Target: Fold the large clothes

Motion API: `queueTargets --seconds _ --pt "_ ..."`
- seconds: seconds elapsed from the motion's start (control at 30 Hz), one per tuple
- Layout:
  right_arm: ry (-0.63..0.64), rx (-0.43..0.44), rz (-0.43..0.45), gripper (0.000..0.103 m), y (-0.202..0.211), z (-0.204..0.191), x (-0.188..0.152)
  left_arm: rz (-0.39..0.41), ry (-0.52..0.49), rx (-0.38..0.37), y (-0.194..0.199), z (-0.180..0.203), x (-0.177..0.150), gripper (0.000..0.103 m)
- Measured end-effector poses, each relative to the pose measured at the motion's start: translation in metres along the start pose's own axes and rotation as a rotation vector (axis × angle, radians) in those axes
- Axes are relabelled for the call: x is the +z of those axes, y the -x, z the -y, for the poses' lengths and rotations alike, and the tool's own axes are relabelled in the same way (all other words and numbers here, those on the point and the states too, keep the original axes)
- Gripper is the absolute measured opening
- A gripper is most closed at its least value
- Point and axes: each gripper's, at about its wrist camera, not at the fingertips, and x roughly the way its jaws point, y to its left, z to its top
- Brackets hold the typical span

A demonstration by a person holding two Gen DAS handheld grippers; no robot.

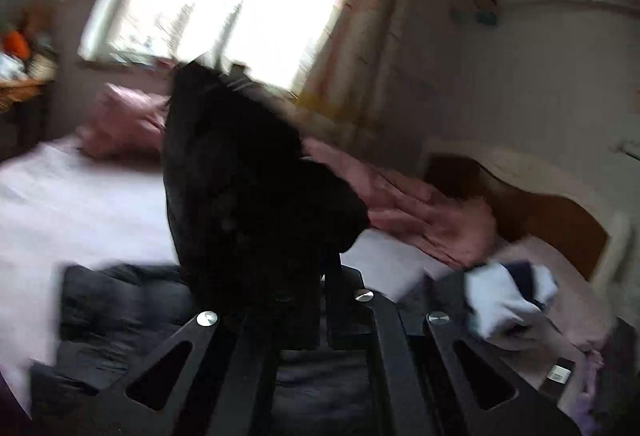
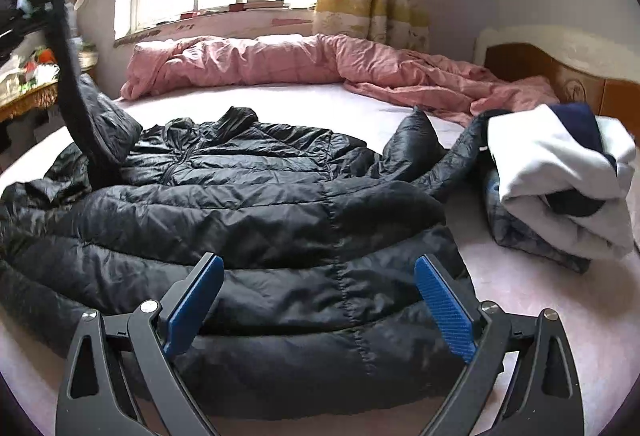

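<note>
A black puffer jacket (image 2: 256,204) lies spread across the bed, collar toward the window. My right gripper (image 2: 320,272) is open, its blue pads (image 2: 444,304) hovering just above the jacket's near hem. My left gripper (image 1: 320,276) is shut on the jacket's left sleeve (image 1: 248,188) and holds it lifted high. In the right wrist view that raised sleeve (image 2: 76,92) rises at the far left, with the left gripper (image 2: 24,12) at its top. The left view is motion-blurred.
A crumpled pink duvet (image 2: 304,64) lies along the window side of the bed. A pile of folded white and navy clothes (image 2: 560,172) sits at the right. A wooden headboard (image 2: 580,84) is behind it. A cluttered side table (image 2: 28,84) stands at the left.
</note>
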Motion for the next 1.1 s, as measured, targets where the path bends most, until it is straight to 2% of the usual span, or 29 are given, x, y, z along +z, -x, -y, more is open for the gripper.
queueTargets --seconds 0.07,0.13,0.17,0.2,0.23,0.3,0.4,0.47,0.53,0.63,0.67,0.7,0.8,0.83,0.9,0.93,1.0,1.1 --pt "-0.009 0.006 -0.01 0.098 -0.002 0.004 0.001 -0.08 0.026 -0.086 -0.023 0.009 -0.017 0.001" --pt "-0.007 0.009 -0.014 0.098 -0.003 0.005 0.001 -0.179 0.012 -0.102 -0.048 0.017 -0.039 0.001" --pt "-0.002 0.007 -0.017 0.098 -0.003 0.005 0.001 -0.228 -0.004 -0.099 -0.057 0.021 -0.051 0.012" --pt "-0.001 0.006 -0.02 0.098 -0.003 0.005 0.001 -0.275 -0.024 -0.1 -0.064 0.024 -0.063 0.034" --pt "-0.003 0.009 -0.024 0.098 -0.003 0.005 0.0 -0.302 -0.051 -0.085 -0.066 0.027 -0.074 0.044" --pt "-0.012 0.014 -0.028 0.098 -0.004 0.008 0.0 -0.289 -0.109 -0.029 -0.057 0.029 -0.088 0.047" --pt "-0.021 0.033 -0.031 0.098 -0.004 0.011 0.001 -0.267 -0.097 0.008 -0.041 0.014 -0.081 0.047" --pt "-0.013 0.03 -0.022 0.098 -0.002 0.011 0.002 -0.243 -0.089 0.079 -0.03 -0.002 -0.069 0.048" --pt "0.009 0.032 -0.005 0.098 0.002 0.011 0.005 -0.224 -0.096 0.174 -0.019 -0.023 -0.054 0.053" --pt "0.031 0.026 0.056 0.098 0.012 0.012 0.02 -0.202 -0.087 0.358 -0.01 -0.065 -0.039 0.055" --pt "0.021 0.028 0.073 0.098 0.015 0.013 0.029 -0.179 -0.08 0.456 -0.005 -0.087 -0.036 0.055" --pt "0.002 0.045 0.08 0.098 0.014 0.017 0.043 -0.164 -0.07 0.52 -0.002 -0.101 -0.034 0.055" --pt "-0.039 0.095 -0.039 0.098 -0.011 0.015 0.087 -0.196 0.036 0.575 0.005 -0.157 -0.032 0.059" --pt "-0.057 0.101 -0.097 0.098 -0.028 0.014 0.104 -0.238 0.081 0.583 0.003 -0.176 -0.036 0.061" --pt "-0.12 0.075 -0.158 0.094 -0.057 0.015 0.123 -0.395 0.125 0.614 -0.011 -0.204 -0.051 0.061" --pt "-0.155 0.063 -0.183 0.093 -0.07 0.015 0.127 -0.451 0.136 0.623 -0.017 -0.215 -0.059 0.061" --pt "-0.217 0.083 -0.271 0.093 -0.106 0.014 0.132 -0.495 0.165 0.642 -0.025 -0.227 -0.072 0.061" --pt "-0.161 0.058 -0.398 0.092 -0.158 -0.001 0.125 -0.542 0.184 0.595 -0.034 -0.232 -0.082 0.064"
